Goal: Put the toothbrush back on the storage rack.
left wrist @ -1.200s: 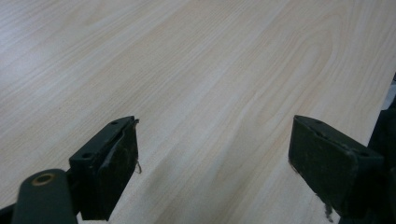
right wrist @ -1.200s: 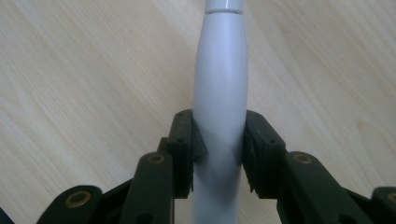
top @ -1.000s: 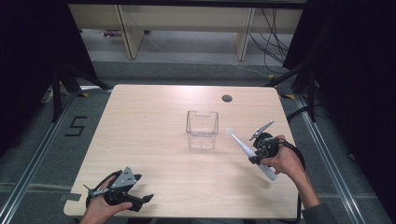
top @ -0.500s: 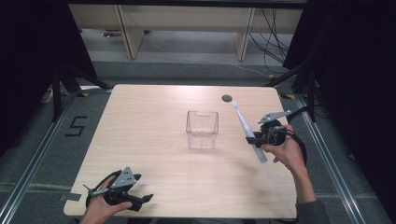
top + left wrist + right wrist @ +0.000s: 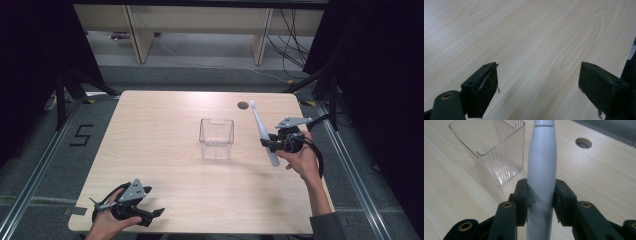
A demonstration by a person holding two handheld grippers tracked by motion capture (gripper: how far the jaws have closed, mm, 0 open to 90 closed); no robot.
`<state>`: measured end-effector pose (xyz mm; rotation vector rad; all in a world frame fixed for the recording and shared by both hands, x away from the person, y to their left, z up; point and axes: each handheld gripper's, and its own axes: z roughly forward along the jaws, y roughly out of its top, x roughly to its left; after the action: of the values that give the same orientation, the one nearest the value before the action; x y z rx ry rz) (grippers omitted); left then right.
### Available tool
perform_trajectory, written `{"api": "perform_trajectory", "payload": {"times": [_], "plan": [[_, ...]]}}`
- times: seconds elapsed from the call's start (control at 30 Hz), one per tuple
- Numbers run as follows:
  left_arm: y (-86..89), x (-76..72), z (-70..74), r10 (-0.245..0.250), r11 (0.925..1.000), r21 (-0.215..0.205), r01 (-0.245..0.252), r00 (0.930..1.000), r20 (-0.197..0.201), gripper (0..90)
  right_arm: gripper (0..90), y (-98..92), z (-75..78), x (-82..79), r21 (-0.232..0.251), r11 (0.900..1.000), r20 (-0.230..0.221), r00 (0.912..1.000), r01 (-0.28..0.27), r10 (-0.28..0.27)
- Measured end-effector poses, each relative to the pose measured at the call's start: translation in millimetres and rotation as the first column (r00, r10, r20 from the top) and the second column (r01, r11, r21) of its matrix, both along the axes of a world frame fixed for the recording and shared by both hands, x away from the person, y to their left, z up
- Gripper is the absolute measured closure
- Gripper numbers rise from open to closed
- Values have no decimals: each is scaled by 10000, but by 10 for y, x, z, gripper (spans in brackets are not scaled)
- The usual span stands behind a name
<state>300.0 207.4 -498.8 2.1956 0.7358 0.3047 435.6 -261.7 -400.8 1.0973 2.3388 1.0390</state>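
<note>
A white electric toothbrush (image 5: 262, 132) stands almost upright in my right gripper (image 5: 270, 143), which is shut on its handle (image 5: 541, 173) to the right of the container. A clear plastic container (image 5: 216, 138) sits open-topped in the middle of the wooden table (image 5: 165, 120), and its ribbed wall (image 5: 501, 162) lies just left of the brush. My left gripper (image 5: 150, 216) rests open at the table's front left corner, its jaws wide apart over bare wood (image 5: 539, 50) with nothing between them.
A round cable hole (image 5: 243, 105) pierces the table behind the toothbrush, also in the right gripper view as a cable hole (image 5: 583, 143). Shelving legs and cables stand on the floor beyond the far edge. Metal rails run along both sides.
My right gripper has lifted the toothbrush and turned it from lying tilted to nearly upright, moving slightly up and away. The left gripper has stayed put.
</note>
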Motion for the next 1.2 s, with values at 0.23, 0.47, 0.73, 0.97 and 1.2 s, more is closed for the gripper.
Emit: {"api": "perform_trajectory", "payload": {"times": [0.23, 0.47, 0.73, 0.97, 1.2], "plan": [[1, 1, 7, -14, 10000, 68, 14, 10000, 35, 154, 669, 57, 45, 43, 541, 9985, 680, 9977, 0, -37], [7, -7, 7, 100, 9999, 45, -100, 9999, -18, 154, 669, 110, 130, 78, 798, 9968, 933, 9956, 33, -108], [12, -8, 9, 107, 9999, 36, -107, 9999, -5, 154, 669, 216, 208, 160, 910, 9954, 1131, 9934, -300, 196], [12, -7, 6, 155, 9999, 19, -155, 9999, -31, 154, 669, 283, 274, 196, 1329, 9901, 1374, 9902, -455, 270], [12, -6, 8, 117, 9999, 43, -117, 9999, -16, 154, 669, 420, 405, 251, 1319, 9885, 1481, 9875, -738, 540]]}}
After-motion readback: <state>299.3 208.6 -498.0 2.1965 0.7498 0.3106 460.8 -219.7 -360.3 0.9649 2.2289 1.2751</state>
